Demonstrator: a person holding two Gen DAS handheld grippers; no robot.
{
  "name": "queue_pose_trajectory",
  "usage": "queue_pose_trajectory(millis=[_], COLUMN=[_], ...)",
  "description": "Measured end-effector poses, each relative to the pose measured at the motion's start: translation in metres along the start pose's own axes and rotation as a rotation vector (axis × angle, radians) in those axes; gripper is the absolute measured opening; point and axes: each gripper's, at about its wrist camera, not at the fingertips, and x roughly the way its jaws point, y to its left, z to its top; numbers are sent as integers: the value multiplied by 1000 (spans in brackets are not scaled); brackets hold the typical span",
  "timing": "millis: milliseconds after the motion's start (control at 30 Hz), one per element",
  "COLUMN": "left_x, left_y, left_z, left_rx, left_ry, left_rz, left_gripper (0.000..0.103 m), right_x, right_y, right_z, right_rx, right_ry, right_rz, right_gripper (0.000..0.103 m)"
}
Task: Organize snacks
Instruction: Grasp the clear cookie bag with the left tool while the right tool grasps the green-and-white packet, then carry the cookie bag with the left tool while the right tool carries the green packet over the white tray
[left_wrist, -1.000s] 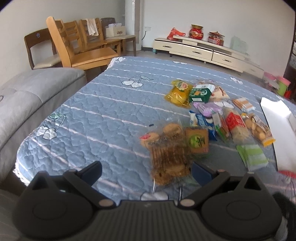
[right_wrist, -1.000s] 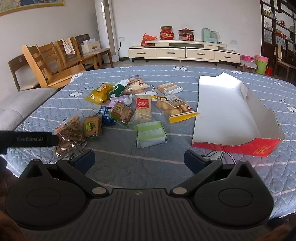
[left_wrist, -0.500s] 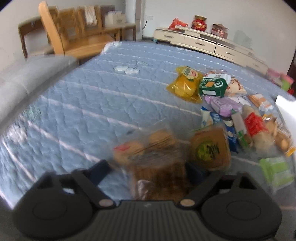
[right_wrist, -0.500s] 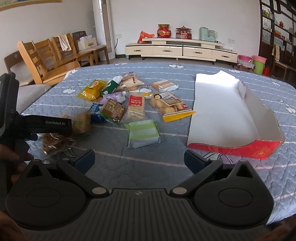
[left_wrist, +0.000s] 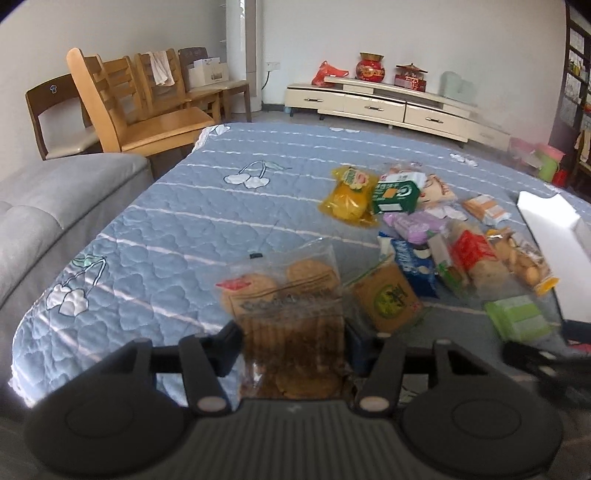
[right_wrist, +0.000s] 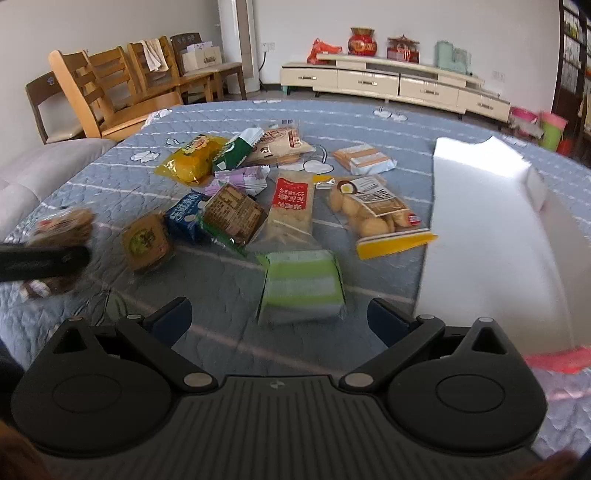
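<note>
The clear bag of brown biscuits (left_wrist: 291, 306) is gripped by its near end in the left tongs (left_wrist: 293, 345), just closed onto it, evidently so it can be carried from the quilt-covered worktop (left_wrist: 192, 221) to the white box (right_wrist: 491, 229). The right tongs (right_wrist: 279, 314) are held wide and empty just short of the green-striped packet (right_wrist: 301, 286), apparently lined up as the next pick, while the other snacks lie clustered between bag and box.

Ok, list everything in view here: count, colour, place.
cookie bag: 1, clear and brown, between left gripper's pads
snack packs: about eleven, mixed colours, clustered mid-table
box: 1, white with red edge, right of the snacks
table: 1, blue quilted cover
chairs: several, wooden, far left
cabinet: 1, cream, back wall
left gripper: black, has just been closing on cookie bag
right gripper: black, open, near the green pack
</note>
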Motion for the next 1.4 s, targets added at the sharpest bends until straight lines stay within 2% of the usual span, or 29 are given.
queue_pose_trajectory(millis=[100, 133, 233, 300, 567, 933, 1400], left_x=[-10, -12, -18, -21, -45, -78, -93], left_y=[-3, -4, -10, -13, -27, -53, -92], left_z=[1, 1, 1, 2, 4, 6, 12], left_rx=[6, 9, 17, 22, 44, 81, 151], left_ry=[-16, -22, -33, -36, -78, -130, -153], left_rz=[-19, -24, -37, -47, -81, -144, -206], left_gripper=[56, 56, 56, 56, 56, 56, 56], right_x=[18, 22, 28, 26, -25, -94, -120], right_y=[-2, -4, -2, -3, -8, -24, -48], right_z=[7, 7, 7, 8, 4, 2, -3], right_rx=[11, 19, -7, -10, 36, 74, 120], right_ry=[40, 52, 54, 51, -27, -138, -210], right_rz=[-7, -10, -46, -39, -26, -70, -120], right_gripper=[103, 99, 69, 65, 65, 65, 65])
